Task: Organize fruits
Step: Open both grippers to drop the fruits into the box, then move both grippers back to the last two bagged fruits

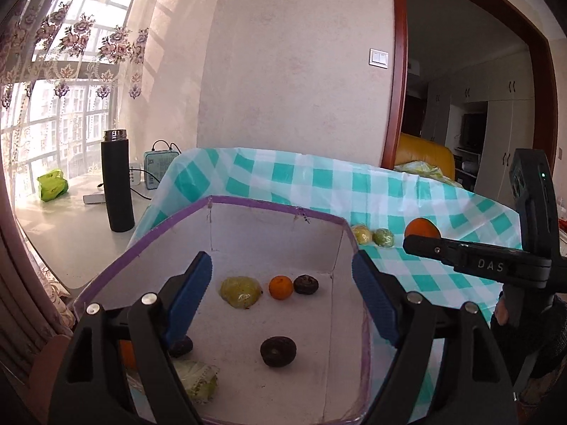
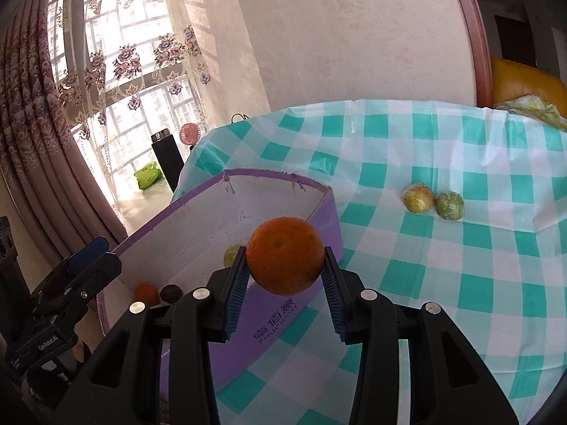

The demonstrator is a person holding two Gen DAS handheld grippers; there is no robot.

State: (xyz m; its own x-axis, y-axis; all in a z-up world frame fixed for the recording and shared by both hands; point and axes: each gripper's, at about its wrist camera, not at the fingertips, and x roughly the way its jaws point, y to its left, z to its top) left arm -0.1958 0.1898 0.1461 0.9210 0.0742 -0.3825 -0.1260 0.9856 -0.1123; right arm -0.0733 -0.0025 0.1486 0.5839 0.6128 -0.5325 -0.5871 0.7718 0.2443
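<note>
Your right hand-held gripper (image 2: pixel 285 269) clamps an orange (image 2: pixel 285 255) between its blue pads, holding it above the near wall of the purple box (image 2: pixel 276 333). Your left hand-held gripper (image 1: pixel 283 297) hangs over the box's white interior with its jaws spread wide and nothing between them. Inside the box lie a yellow-green fruit (image 1: pixel 240 291), a small orange (image 1: pixel 281 287), two dark wrinkled fruits (image 1: pixel 306 284) (image 1: pixel 278 351) and a pale green wrapped one (image 1: pixel 198 380). On the checked tabletop (image 2: pixel 478 283), well to the right of the box, a yellowish fruit (image 2: pixel 418 197) and a green fruit (image 2: pixel 449 205) sit touching.
</note>
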